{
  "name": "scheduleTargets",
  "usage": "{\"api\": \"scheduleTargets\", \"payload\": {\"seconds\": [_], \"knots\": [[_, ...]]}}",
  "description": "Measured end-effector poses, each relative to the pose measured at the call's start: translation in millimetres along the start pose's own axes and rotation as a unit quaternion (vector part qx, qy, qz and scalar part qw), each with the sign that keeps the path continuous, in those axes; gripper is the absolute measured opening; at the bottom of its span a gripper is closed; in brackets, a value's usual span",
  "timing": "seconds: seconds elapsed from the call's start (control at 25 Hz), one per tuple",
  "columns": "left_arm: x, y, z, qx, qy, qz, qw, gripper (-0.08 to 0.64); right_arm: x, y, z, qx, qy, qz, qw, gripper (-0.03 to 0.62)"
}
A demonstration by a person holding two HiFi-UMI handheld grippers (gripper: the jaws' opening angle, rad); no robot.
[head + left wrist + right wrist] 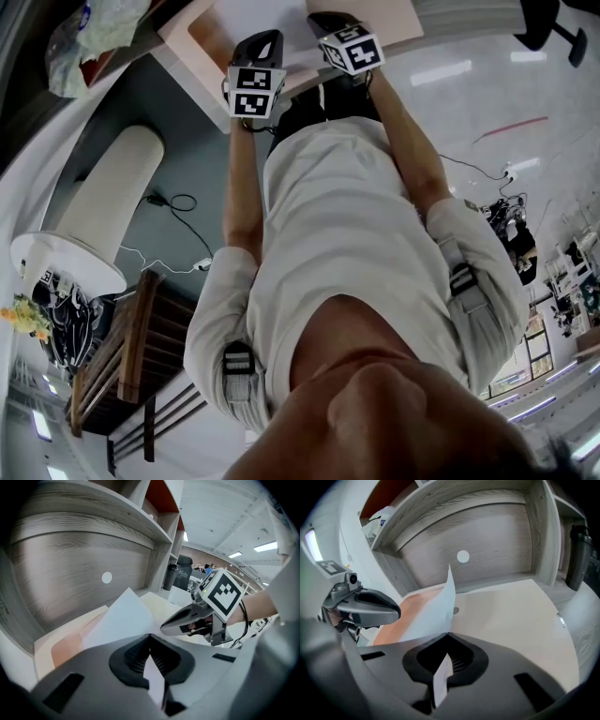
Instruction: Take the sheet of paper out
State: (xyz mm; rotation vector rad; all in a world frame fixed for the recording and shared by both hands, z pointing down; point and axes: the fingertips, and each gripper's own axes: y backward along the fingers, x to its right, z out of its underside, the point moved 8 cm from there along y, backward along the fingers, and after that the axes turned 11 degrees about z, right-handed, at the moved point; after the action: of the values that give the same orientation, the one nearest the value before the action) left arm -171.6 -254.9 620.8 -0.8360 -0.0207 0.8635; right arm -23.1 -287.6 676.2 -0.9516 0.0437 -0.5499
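- Sheet of paper (123,617): white, lifted at an angle above a peach-coloured folder (405,613), near edge held at two points.
- Left gripper (151,656): jaws clenched on the sheet's edge.
- Right gripper (444,663): jaws clenched on the same sheet, just beside the left.
- Surface (511,613): pale, carries the folder.
- Back panel (497,531): grey wood grain, with a white round dot (462,556).
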Motion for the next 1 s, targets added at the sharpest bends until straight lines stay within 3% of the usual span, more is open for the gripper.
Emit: {"api": "scheduleTargets", "payload": {"seconds": [1.0], "knots": [[9.0,-4.2,-18.8,0.016,-0.011,0.025,0.9995,0.011,19.0,52.6,-14.0,0.051,-0.031,0.028,0.998,0.021]]}}
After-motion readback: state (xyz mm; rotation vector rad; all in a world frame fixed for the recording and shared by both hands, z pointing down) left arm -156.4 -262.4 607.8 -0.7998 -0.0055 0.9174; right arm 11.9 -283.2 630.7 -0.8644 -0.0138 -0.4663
